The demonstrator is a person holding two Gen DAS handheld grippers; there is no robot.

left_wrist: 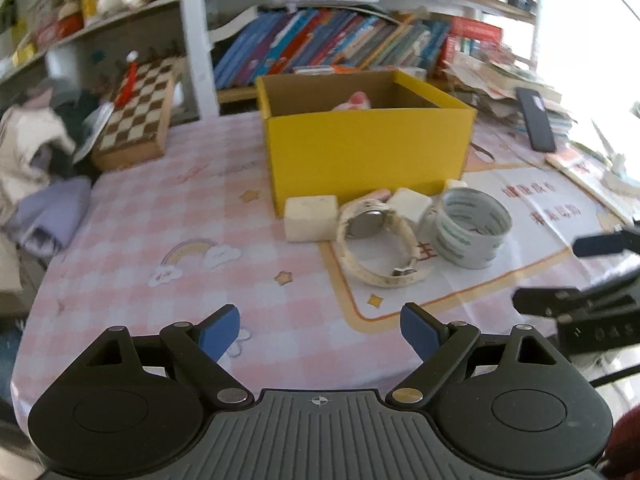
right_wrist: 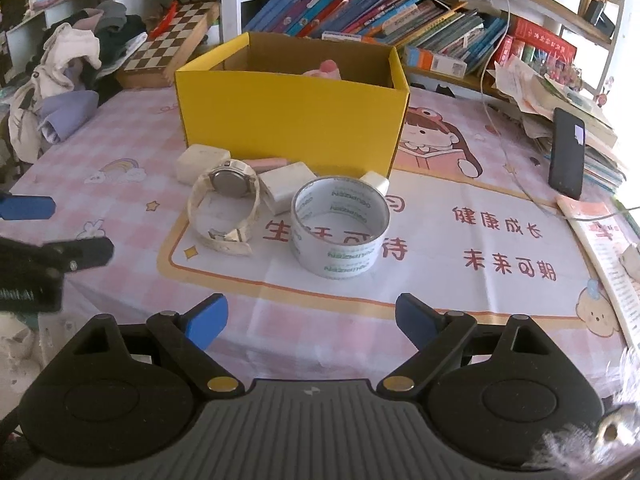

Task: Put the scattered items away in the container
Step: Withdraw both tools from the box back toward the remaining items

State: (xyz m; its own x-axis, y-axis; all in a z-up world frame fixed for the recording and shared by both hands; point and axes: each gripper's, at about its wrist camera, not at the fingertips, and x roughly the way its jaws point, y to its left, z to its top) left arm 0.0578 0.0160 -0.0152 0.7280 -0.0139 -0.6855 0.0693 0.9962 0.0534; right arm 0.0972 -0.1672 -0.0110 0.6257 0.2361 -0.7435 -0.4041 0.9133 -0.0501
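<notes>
On the counter [right_wrist: 460, 184], covered w/ a pink-checked cartoon cloth, stands an open yellow cardboard box [right_wrist: 292, 120] [left_wrist: 368, 152], upright; something pink [right_wrist: 329, 69] shows inside near its back wall, too hidden to tell what it is. Just in front of the box's front wall lie the scattered items. At the left end: a white block-shaped eraser [right_wrist: 201, 162] [left_wrist: 311, 217], near the box. Next to it a white-strapped wristwatch w/ round grey metal case-back up [right_wrist: 228, 208] [left_wrist: 378, 240], strap looped & buckled. Behind the watch a thin pink stick-like piece [right_wrist: 265, 163] lies along the box's base. Right of the watch: a white square block [right_wrist: 285, 187] [left_wrist: 410, 204], touching or nearly touching the watch strap, can't tell which. Further right a roll of clear tape w/ green print on its white core [right_wrist: 340, 227] [left_wrist: 468, 228], lying flat, hole up. A smaller white block [right_wrist: 376, 181] peeks out behind the roll.

Right gripper [right_wrist: 310, 320]: blue-padded jaws wide apart, holding nothing, touching nothing, hovering above the cloth short of the tape roll. Left gripper [left_wrist: 320, 332]: likewise spread wide, empty, hovering short of the watch. Each gripper shows at the edge of the other's view.

Further out: a wooden chessboard case [right_wrist: 176, 36] & a heap of clothes [right_wrist: 68, 80] to the left, a black phone [right_wrist: 566, 154] propped on a paper stack at right, slanted books on the shelf [right_wrist: 360, 4] behind.
</notes>
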